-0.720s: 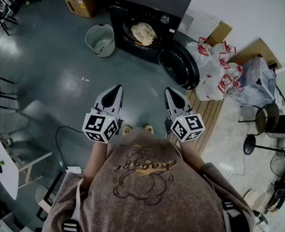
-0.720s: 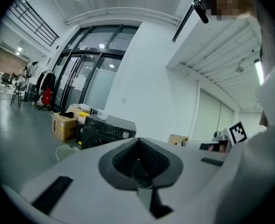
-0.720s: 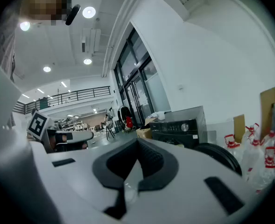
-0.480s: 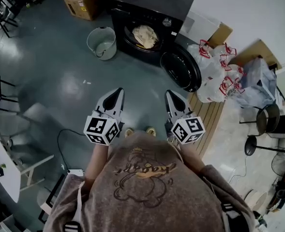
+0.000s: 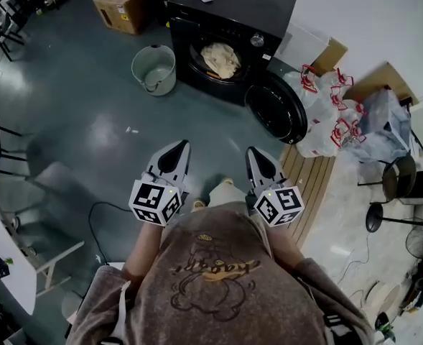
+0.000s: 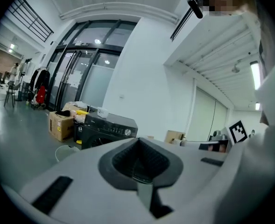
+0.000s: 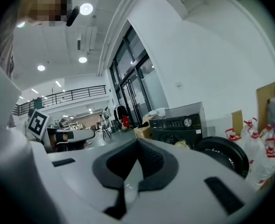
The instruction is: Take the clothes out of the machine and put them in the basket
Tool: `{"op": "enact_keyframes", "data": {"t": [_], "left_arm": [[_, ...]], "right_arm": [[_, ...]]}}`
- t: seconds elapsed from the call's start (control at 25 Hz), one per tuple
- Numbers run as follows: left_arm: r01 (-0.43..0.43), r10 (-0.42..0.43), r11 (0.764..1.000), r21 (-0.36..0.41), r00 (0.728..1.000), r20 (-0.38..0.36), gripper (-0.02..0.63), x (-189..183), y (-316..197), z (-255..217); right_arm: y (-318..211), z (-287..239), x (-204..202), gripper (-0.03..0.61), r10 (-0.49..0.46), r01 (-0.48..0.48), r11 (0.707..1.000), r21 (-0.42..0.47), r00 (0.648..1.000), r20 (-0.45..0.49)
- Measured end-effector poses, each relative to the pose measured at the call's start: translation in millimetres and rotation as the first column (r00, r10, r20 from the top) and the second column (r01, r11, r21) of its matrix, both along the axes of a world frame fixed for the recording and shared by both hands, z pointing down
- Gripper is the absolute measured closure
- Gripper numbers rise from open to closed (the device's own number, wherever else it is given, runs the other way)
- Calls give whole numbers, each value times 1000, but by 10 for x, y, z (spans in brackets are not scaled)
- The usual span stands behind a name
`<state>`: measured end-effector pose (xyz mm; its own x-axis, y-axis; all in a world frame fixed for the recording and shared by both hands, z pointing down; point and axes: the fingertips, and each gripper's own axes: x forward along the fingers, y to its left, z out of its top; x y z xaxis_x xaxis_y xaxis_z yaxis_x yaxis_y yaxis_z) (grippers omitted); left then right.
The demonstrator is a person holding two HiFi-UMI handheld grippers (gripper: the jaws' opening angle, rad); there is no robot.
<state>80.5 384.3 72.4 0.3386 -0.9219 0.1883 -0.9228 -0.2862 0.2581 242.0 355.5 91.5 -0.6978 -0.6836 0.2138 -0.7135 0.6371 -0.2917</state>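
The black washing machine [image 5: 233, 9] stands at the far side of the floor [image 5: 89, 121] with its round door [image 5: 279, 110] swung open to the right, and a heap of beige clothes [image 5: 220, 58] lies in its drum. A grey round basket [image 5: 166, 83] stands on the floor just left of the machine. Nearer the person, the left gripper [image 5: 177, 148] and right gripper [image 5: 256, 155] point toward the machine, each with its fingers pressed together, holding nothing.
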Motion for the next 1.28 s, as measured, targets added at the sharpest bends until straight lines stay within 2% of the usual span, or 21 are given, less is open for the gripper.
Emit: {"op": "enact_keyframes", "data": {"t": [0.24, 0.44, 1.28], "left_arm": [[-15, 16, 1000, 15, 1000, -26, 606, -83, -279, 38], [-24, 25, 999, 30, 999, -31, 606, -124, -720, 73], [62, -62, 998, 2, 998, -5, 606, -629, -3113, 83]], "right_arm": [[-238, 23, -120, 581, 9, -9, 1000, 8, 1000, 2], [-693, 103, -187, 581, 10, -10, 1000, 9, 1000, 7], [-3187, 159, -734, 581, -79, 79, 997, -13, 997, 15]]}}
